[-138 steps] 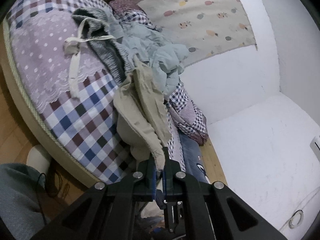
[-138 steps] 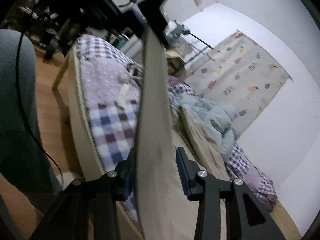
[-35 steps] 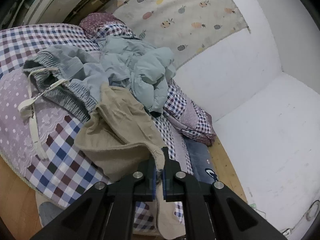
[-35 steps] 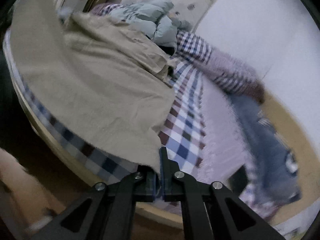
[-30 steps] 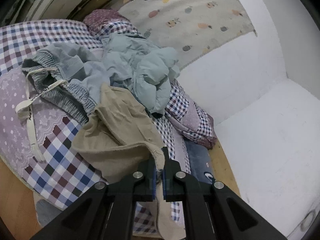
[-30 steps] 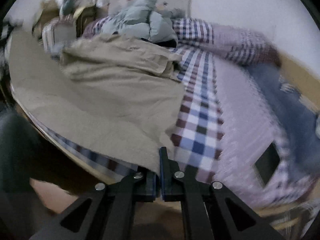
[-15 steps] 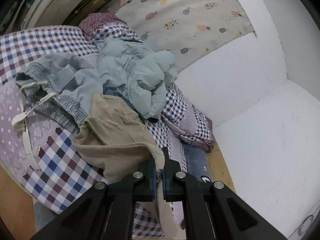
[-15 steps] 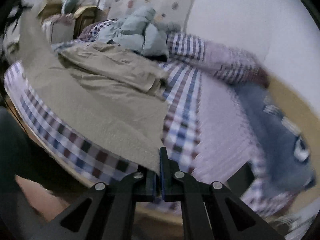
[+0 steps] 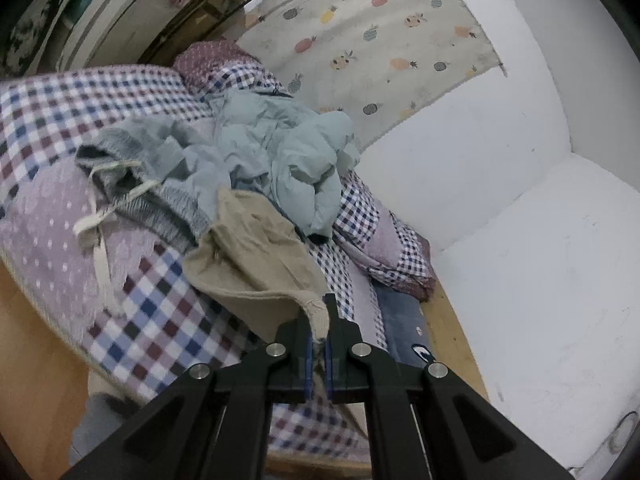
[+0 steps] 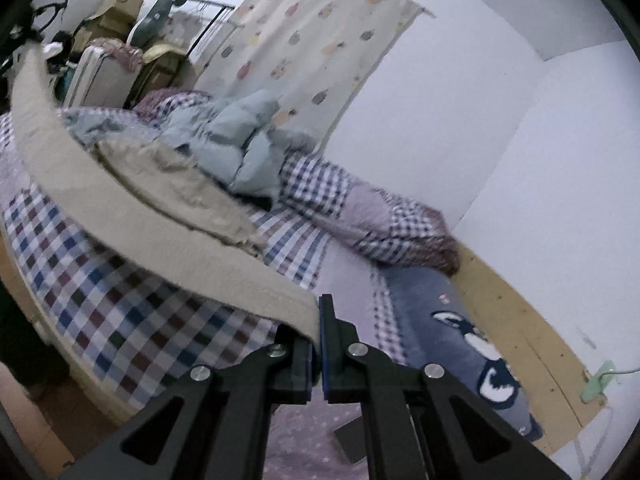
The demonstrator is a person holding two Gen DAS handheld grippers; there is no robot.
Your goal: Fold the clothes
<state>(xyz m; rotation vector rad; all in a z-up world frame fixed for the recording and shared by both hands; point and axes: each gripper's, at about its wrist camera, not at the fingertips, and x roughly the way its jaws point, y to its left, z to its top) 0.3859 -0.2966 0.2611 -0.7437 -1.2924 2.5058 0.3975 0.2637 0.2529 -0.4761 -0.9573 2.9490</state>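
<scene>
khaki garment pulled taut, formerly hanging, now over bed

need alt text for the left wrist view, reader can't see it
The left gripper is shut on a corner of a beige garment lying on a checked bedspread. Behind it sit a pale blue puffer jacket and a grey garment.

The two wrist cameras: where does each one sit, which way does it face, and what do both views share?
Left wrist: sits behind the left gripper, looks along its fingers over the checked bed to the clothes pile; its own black arms show below.
Right wrist: sits behind the right gripper, looks across the bed toward the fruit-print curtain; its own arms show.
Shared: each gripper is shut on the beige garment; both show the pale blue jacket and curtain.
</scene>
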